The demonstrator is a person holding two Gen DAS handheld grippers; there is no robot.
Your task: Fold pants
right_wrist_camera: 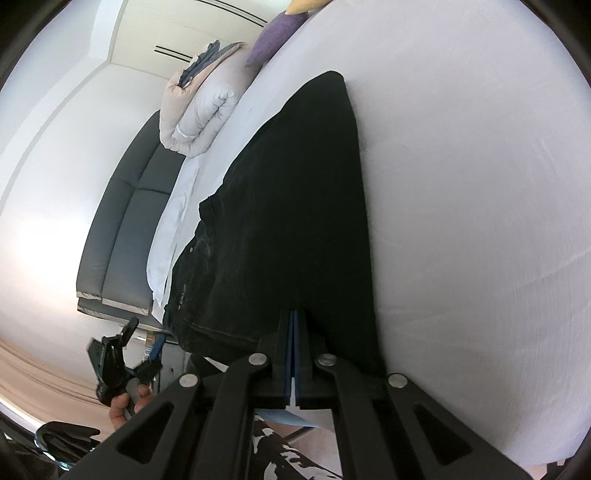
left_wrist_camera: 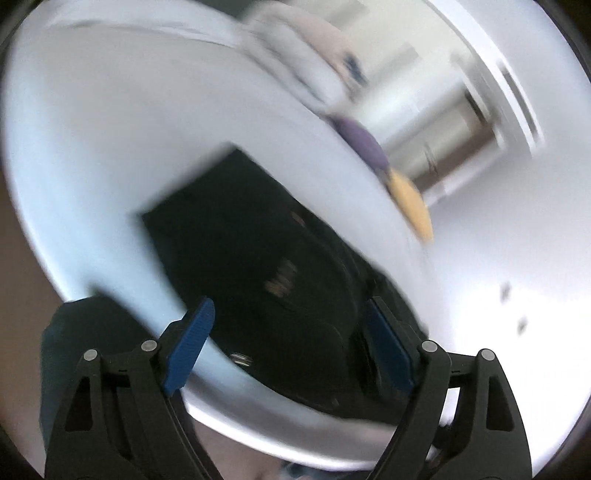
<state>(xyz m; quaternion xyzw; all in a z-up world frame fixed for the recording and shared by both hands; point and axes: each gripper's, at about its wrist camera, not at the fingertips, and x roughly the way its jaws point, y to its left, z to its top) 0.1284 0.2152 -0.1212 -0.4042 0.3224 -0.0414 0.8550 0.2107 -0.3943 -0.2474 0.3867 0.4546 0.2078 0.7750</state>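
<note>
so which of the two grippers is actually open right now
The left gripper: its blue pads stand wide apart, holding nothing, near the black pants. The right gripper is shut at the pants' edge on the white bed.

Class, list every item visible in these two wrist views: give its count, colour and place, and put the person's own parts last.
black pants: one, black, lying flat on the bed
white bed sheet: one, white, under the pants
folded beige-and-white duvet: one, at the bed's far edge
purple cushion: one, beside the duvet
orange cushion: one, next to the purple one
dark grey padded headboard: one, against the wall
left gripper: blue pads, open, above the pants
right gripper: blue pads, shut on the pants' edge
</note>
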